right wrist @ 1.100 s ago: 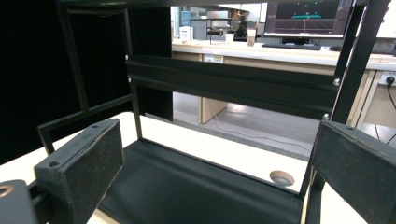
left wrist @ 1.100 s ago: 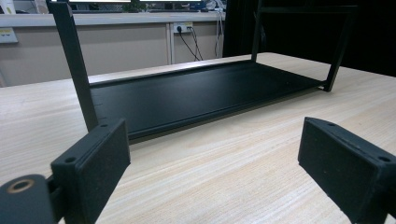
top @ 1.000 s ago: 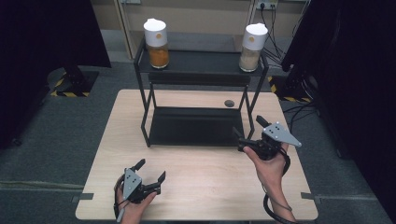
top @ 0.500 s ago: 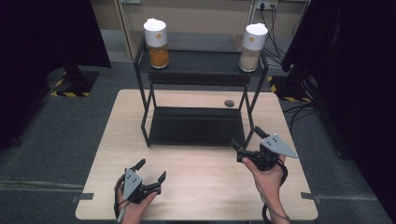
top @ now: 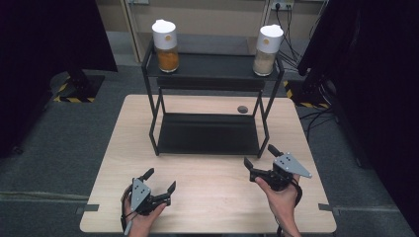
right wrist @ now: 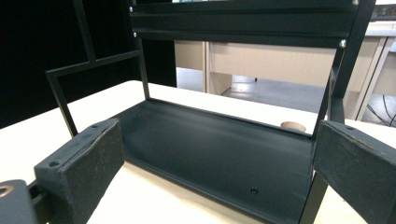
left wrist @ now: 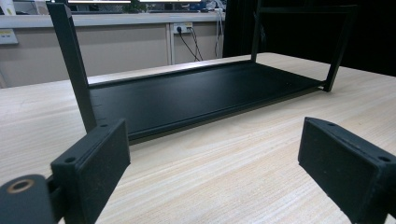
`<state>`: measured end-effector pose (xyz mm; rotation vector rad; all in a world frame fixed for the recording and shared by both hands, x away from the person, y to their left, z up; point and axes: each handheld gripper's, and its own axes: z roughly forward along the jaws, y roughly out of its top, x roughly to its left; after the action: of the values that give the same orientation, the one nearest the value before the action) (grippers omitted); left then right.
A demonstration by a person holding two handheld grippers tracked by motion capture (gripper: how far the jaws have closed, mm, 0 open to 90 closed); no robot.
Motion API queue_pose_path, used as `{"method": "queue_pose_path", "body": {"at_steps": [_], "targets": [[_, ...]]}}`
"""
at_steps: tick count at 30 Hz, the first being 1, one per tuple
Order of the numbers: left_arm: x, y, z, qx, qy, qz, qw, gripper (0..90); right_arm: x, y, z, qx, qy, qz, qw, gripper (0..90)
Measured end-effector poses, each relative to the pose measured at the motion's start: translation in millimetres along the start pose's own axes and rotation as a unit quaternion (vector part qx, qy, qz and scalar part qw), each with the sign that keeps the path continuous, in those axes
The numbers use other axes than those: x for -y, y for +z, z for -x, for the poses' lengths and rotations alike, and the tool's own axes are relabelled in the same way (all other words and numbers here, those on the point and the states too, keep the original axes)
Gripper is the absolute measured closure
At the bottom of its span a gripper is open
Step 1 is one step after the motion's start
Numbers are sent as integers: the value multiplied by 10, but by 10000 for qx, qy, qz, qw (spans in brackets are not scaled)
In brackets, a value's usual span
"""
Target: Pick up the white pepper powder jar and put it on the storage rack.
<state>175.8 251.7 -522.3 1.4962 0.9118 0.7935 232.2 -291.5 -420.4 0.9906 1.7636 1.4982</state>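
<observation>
A black two-level metal rack [top: 210,133] stands on the wooden table [top: 133,143]. On its top shelf stand two white-capped jars: one with orange contents [top: 165,42] at the left, one with pale contents [top: 267,45] at the right. My left gripper [top: 159,181] rests low near the table's front left, open and holding nothing. My right gripper [top: 260,156] is at the front right, just off the rack's right front leg, open and holding nothing. In the left gripper view the rack's lower shelf [left wrist: 196,93] lies ahead between the open jaws; the right gripper view shows that lower shelf [right wrist: 219,154] close up.
A small round brown object [top: 242,109] lies on the table behind the rack, also seen as a brown disc [right wrist: 293,126] past the shelf. Black curtains flank both sides. Cables and wall sockets [top: 281,7] sit behind the table.
My right gripper has moved back toward the table's front edge and slightly lower, away from the rack. The left gripper has stayed put.
</observation>
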Motion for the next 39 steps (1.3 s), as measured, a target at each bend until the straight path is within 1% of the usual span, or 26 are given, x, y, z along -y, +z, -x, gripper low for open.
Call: {"method": "queue_pose_path", "body": {"at_steps": [18,39], "targets": [[-2,5,4,5,10,-5,10000,84,250,-34,1,29,104,-195,9998,24],[-5,8,6,4,14,-11,10000,84,431,-35,-4,48,179,-424,9989,24]]}}
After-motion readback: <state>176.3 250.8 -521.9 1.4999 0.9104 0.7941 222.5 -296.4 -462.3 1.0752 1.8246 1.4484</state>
